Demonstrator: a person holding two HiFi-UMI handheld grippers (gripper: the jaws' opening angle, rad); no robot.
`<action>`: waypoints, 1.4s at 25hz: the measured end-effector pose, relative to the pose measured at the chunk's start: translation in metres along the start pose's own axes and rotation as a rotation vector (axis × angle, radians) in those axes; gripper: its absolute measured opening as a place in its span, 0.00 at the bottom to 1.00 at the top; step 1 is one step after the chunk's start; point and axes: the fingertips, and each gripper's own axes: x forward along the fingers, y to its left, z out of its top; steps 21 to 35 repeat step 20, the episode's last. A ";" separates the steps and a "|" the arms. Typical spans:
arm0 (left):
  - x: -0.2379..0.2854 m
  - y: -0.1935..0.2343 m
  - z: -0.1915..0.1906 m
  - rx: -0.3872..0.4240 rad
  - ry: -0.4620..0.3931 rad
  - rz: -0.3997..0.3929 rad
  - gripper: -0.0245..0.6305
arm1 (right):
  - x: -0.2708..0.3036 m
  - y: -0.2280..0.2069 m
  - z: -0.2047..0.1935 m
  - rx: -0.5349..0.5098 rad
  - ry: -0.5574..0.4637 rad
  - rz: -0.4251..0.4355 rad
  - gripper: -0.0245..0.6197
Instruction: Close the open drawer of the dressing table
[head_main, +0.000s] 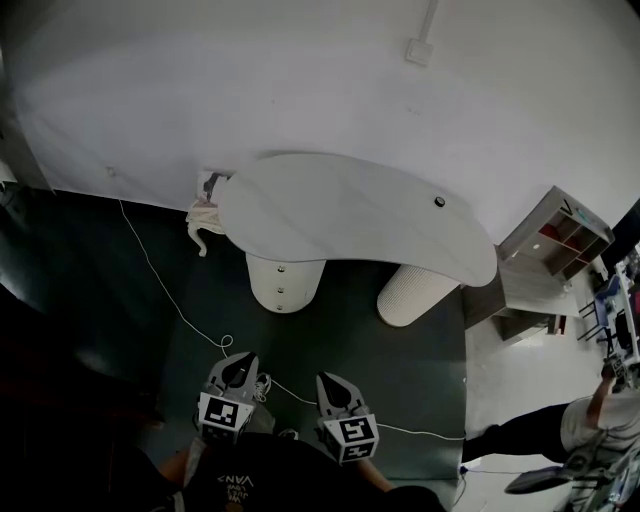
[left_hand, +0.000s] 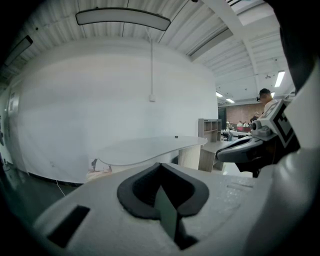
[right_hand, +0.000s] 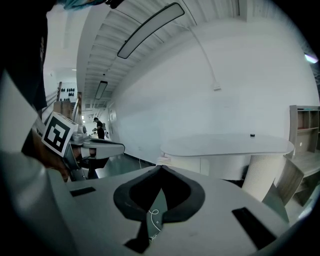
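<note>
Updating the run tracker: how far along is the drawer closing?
Nothing looks done. In hand: only the approach; the left claw and the right claw are shut, empty, and well short of the dressing table. At its left end a boxy part with a cloth hanging juts out, maybe the open drawer; cannot confirm. Left: reach it and push it in.

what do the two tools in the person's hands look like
The left tool and right tool match: pale grey moulded shells with dark padded jaw linings. Each carries a marker cube printed with black-and-white squares. The person wears a dark top with pale lettering.
</note>
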 end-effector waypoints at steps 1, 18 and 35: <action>0.000 0.000 0.000 0.003 -0.001 0.000 0.07 | 0.000 0.000 0.000 0.002 0.000 -0.003 0.04; 0.004 0.002 -0.001 0.000 -0.008 0.014 0.07 | 0.001 -0.003 -0.001 0.012 -0.004 -0.016 0.04; 0.006 0.002 0.000 0.000 -0.009 0.014 0.07 | 0.001 -0.006 0.000 0.011 -0.004 -0.019 0.04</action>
